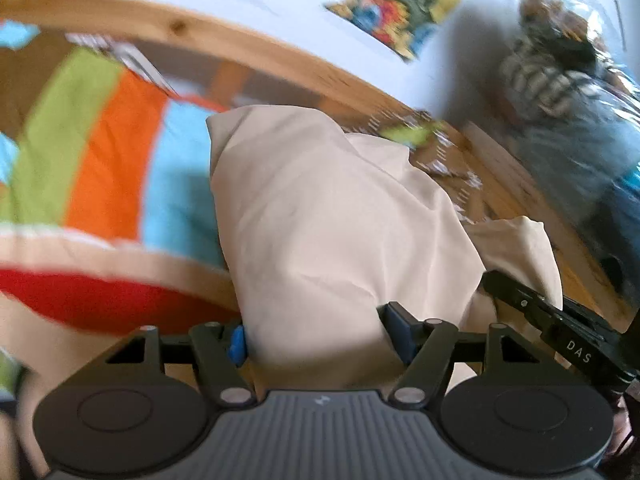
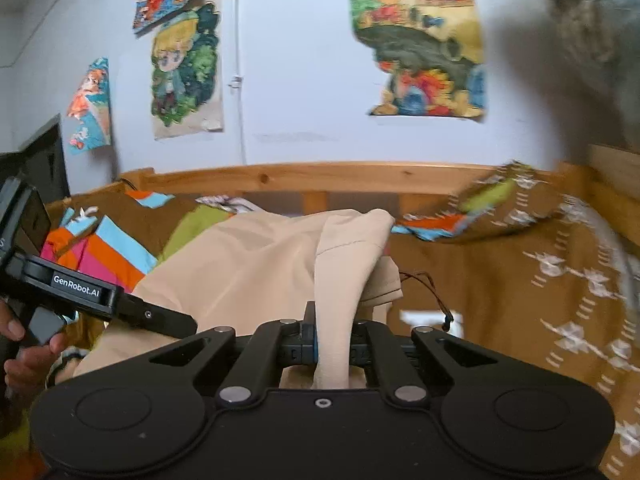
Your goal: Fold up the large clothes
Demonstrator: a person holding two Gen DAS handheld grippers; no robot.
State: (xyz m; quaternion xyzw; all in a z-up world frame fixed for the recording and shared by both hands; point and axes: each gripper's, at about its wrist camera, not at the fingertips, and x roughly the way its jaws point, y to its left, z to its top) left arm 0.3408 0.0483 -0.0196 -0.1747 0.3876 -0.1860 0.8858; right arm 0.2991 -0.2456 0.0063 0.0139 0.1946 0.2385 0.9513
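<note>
Two grips: both grippers hold the same beige garment (image 2: 260, 268), one at each side of it.
Right fingers: the right gripper (image 2: 334, 346) has its jaws closed tight on a narrow gathered band of the beige cloth, which rises straight out from between them.
Left fingers: the left gripper (image 1: 316, 336) has its jaws set wider, with a thick bunch of the garment (image 1: 320, 220) filling the gap; it looks pinched, though the contact at the blue pads is partly hidden.
Garment: lifted and draped forward from both grips, over a patterned bedspread (image 2: 500, 280) on a bed with a wooden frame (image 2: 320, 176).
Beyond: posters (image 2: 416, 40) on the pale wall; a hand (image 2: 28, 344) on the left tool's handle.
Step, as I judge it: carrying the held edge over to make a fold.
Doing it well: keep both grips level and evenly spread, hold light tension so the cloth hangs smooth, and lower both sides together.
</note>
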